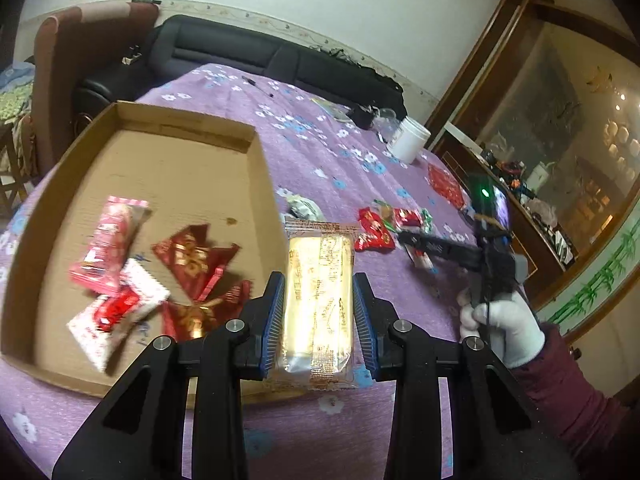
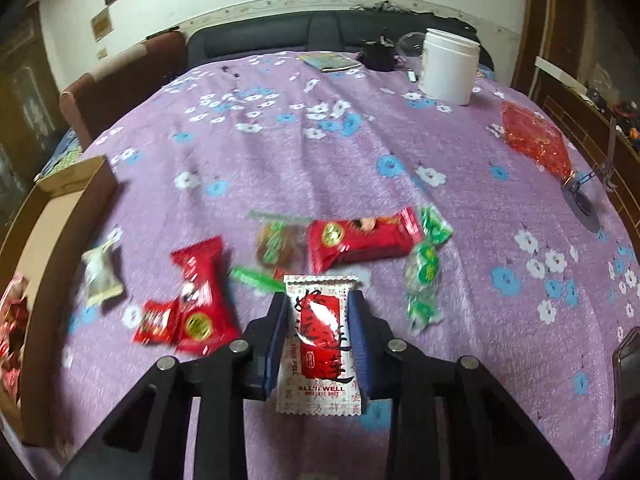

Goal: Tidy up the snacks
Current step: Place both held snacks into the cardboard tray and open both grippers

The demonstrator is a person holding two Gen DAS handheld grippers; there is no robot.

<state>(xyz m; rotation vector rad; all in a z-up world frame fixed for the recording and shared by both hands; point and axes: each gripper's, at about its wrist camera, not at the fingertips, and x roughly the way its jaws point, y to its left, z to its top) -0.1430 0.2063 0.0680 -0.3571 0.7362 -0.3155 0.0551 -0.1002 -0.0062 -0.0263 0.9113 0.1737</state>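
Note:
My left gripper (image 1: 319, 285) is shut on a yellow cake in a clear wrapper (image 1: 318, 300), held over the right wall of a shallow cardboard box (image 1: 192, 168). Several red and white snack packets (image 1: 120, 280) lie in the box. My right gripper (image 2: 318, 306) is shut on a white and red snack packet (image 2: 320, 344), held above the purple flowered tablecloth (image 2: 320, 140). Loose snacks lie ahead of it: a red packet (image 2: 360, 240), a red packet at left (image 2: 200, 292), green candies (image 2: 424, 276), a white packet (image 2: 102, 272). The right gripper also shows in the left wrist view (image 1: 404, 236).
A white jar (image 2: 448, 66) stands at the table's far right, with a black object (image 2: 376, 58) and a flat packet (image 2: 328, 62) beside it. A red mesh bag (image 2: 536, 140) lies at the right edge. A dark sofa (image 1: 240, 56) and a brown chair (image 1: 80, 80) stand beyond the table.

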